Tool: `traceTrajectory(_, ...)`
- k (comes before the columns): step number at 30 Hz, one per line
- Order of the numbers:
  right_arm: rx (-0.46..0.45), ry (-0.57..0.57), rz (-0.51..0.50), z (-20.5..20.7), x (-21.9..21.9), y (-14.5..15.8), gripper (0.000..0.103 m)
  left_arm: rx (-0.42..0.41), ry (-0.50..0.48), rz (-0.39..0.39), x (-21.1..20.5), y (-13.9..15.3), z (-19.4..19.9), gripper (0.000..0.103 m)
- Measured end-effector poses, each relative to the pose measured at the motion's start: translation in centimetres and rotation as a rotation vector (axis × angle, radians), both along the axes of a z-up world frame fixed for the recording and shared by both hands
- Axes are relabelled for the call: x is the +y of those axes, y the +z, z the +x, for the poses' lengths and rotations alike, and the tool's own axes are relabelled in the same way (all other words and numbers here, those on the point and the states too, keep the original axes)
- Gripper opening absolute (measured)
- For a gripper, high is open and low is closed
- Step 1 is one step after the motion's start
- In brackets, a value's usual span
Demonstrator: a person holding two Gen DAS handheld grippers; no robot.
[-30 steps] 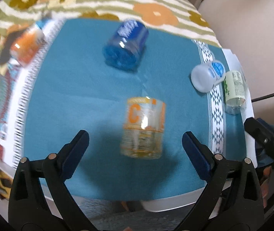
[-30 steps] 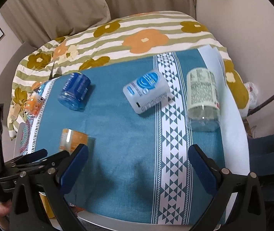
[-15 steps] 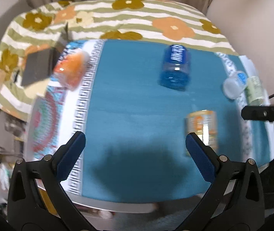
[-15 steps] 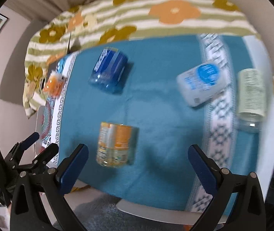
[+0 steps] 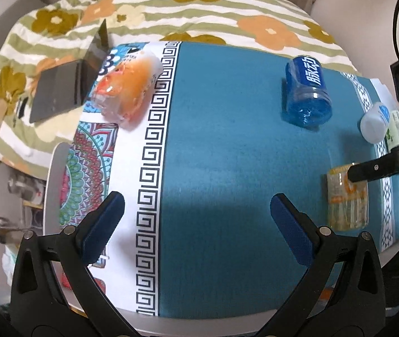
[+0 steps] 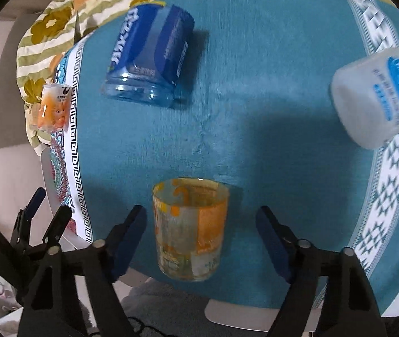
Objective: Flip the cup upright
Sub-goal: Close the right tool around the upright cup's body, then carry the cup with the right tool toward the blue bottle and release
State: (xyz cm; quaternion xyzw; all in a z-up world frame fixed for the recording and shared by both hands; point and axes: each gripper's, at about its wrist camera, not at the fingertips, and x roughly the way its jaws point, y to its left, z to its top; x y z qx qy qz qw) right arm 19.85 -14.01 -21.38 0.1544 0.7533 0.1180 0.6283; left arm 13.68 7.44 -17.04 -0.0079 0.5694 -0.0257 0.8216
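A clear cup with an orange and yellow label lies on its side on the teal cloth, near the table's front edge. My right gripper is open, with the cup lying between its blue fingers, untouched. The cup also shows in the left wrist view at the far right, partly behind a finger of the right gripper. My left gripper is open and empty over the teal cloth, well left of the cup.
A blue cup, an orange cup, a white cup with a blue label and a green-labelled cup all lie on their sides. A dark box sits on the flowered bedding.
My right gripper has dropped and closed in until the orange-labelled cup lies between its open fingers. My left gripper has swung left, so the cup sits further right and partly hidden.
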Motion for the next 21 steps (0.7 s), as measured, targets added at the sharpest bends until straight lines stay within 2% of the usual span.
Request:
traceTrajectory(6,0.027,-0.021,0.018,0.3,-0.4,-0.4,0.067,0.017,0.006,-0.01,0.3,-0.6,0.7,0.103)
traceTrajectory(10,0.048,-0.032,0.049,0.3,-0.4,-1.0,0.055,0.016,-0.008,0.002,0.1,-0.6,1.1,0.103)
traceTrajectory(14,0.038,-0.031,0.054,0.0,-0.3,-0.8,0.053,0.018,-0.007,-0.008,0.2,-0.5,1.2,0.103)
traceTrajectory(19,-0.011,-0.032,0.067,-0.6,-0.4,0.7,0.051,0.008,-0.018,-0.007,0.3,0.4,0.9,0.103)
traceTrajectory(21,-0.087,-0.042,0.065,-0.9,-0.6,2.6,0.051,-0.004,-0.024,-0.006,0.4,1.1,0.7,0.103)
